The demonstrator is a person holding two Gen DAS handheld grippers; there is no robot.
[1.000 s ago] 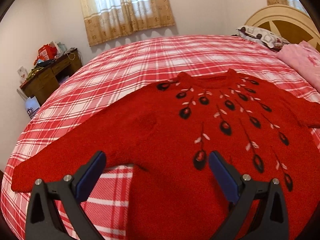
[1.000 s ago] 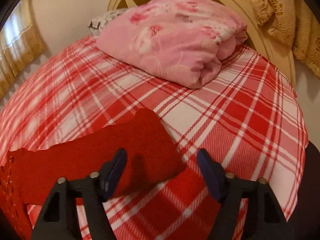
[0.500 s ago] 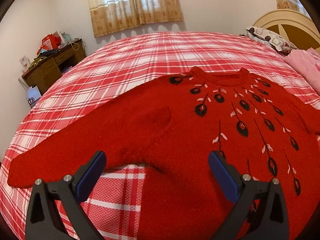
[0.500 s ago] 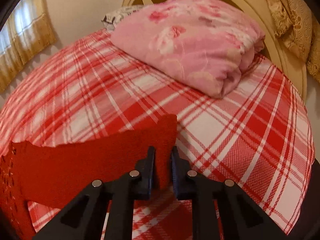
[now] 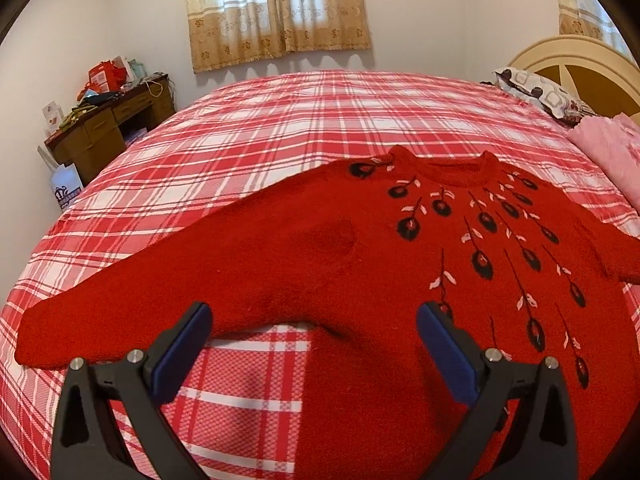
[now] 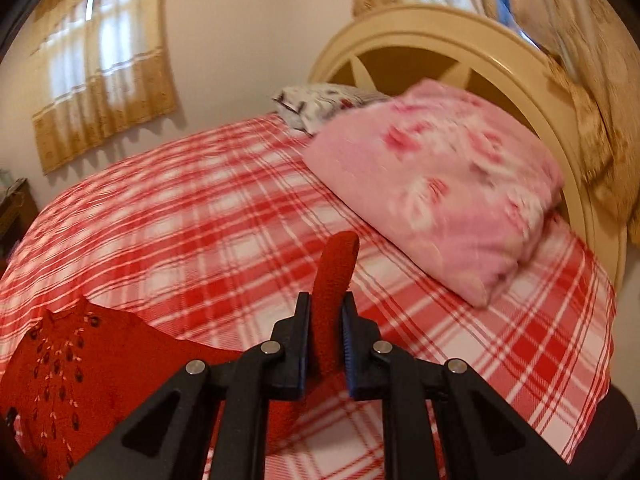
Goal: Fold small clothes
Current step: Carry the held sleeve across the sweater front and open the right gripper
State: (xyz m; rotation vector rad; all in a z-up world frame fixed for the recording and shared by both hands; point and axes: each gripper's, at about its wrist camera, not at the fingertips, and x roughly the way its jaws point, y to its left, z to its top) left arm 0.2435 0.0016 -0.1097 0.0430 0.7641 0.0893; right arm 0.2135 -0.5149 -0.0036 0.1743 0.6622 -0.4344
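A red knitted sweater (image 5: 360, 264) with black and white leaf motifs lies front up on the plaid bed, neck away from me, one sleeve (image 5: 132, 300) stretched out to the left. My left gripper (image 5: 314, 350) is open and empty, hovering over the gap under that sleeve. In the right wrist view my right gripper (image 6: 326, 336) is shut on the cuff of the other sleeve (image 6: 334, 280), which stands up between the pads, lifted off the bed. The sweater body (image 6: 80, 376) lies at lower left there.
The red and white plaid bedspread (image 5: 280, 140) covers the bed. A folded pink blanket (image 6: 440, 184) and a patterned pillow (image 6: 320, 104) lie by the cream headboard (image 6: 460, 48). A cluttered wooden desk (image 5: 108, 124) stands at far left by the wall.
My right gripper closed on the sleeve cuff and lifted it, turning left. My left gripper stayed open and drew back, so more of the sweater shows.
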